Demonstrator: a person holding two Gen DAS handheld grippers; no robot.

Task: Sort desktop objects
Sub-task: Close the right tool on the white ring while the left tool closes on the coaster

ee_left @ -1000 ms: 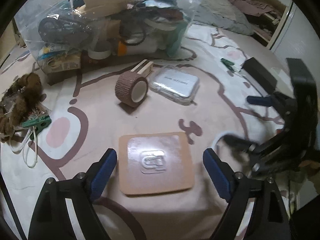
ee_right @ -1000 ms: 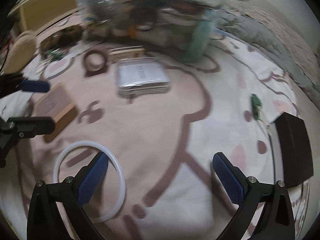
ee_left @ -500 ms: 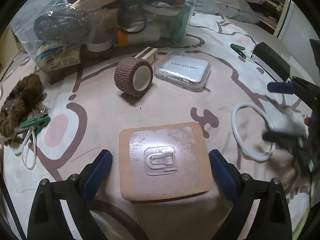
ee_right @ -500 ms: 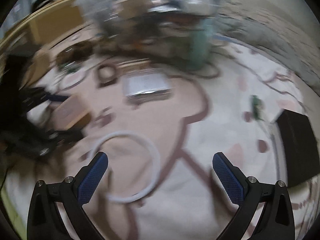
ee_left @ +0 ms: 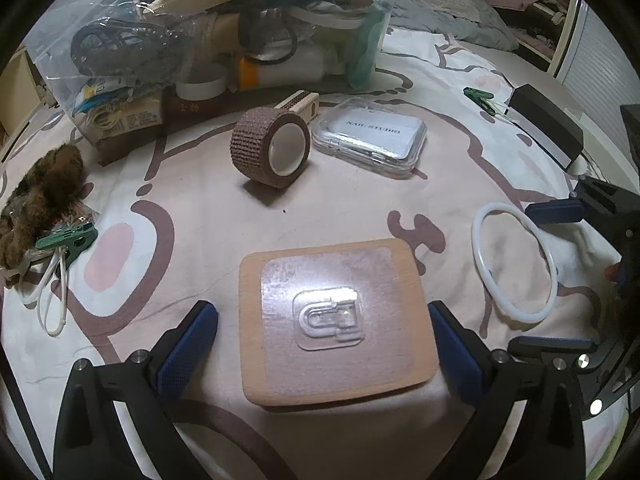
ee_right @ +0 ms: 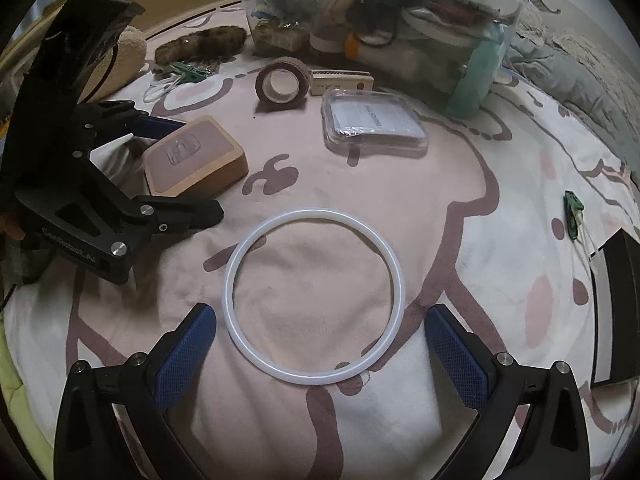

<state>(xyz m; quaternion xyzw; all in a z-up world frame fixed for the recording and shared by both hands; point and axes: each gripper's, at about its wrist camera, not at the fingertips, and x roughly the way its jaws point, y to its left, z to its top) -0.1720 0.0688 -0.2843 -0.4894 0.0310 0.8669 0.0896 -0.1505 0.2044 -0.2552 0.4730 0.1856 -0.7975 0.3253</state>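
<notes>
A tan block with a clear plastic hook on top (ee_left: 336, 320) lies on the patterned blanket between the open fingers of my left gripper (ee_left: 322, 350); it also shows in the right wrist view (ee_right: 196, 158). A white ring (ee_right: 314, 300) lies flat between the open fingers of my right gripper (ee_right: 320, 354); in the left wrist view the ring (ee_left: 514, 264) sits right of the block. A brown tape roll (ee_left: 272, 148), a clear nail case (ee_left: 370, 136) and a small wooden box (ee_left: 302, 102) lie farther back.
A clear bag stuffed with items (ee_left: 224, 36) stands at the back. A brown furry thing (ee_left: 36, 200) with a green clip (ee_left: 68, 236) and white cord lies left. Another green clip (ee_right: 572, 212) and a black box (ee_right: 616, 304) lie right.
My right gripper has swung left, so the white ring now lies centred between its fingers. My left gripper has moved forward, its fingers now flanking the tan block.
</notes>
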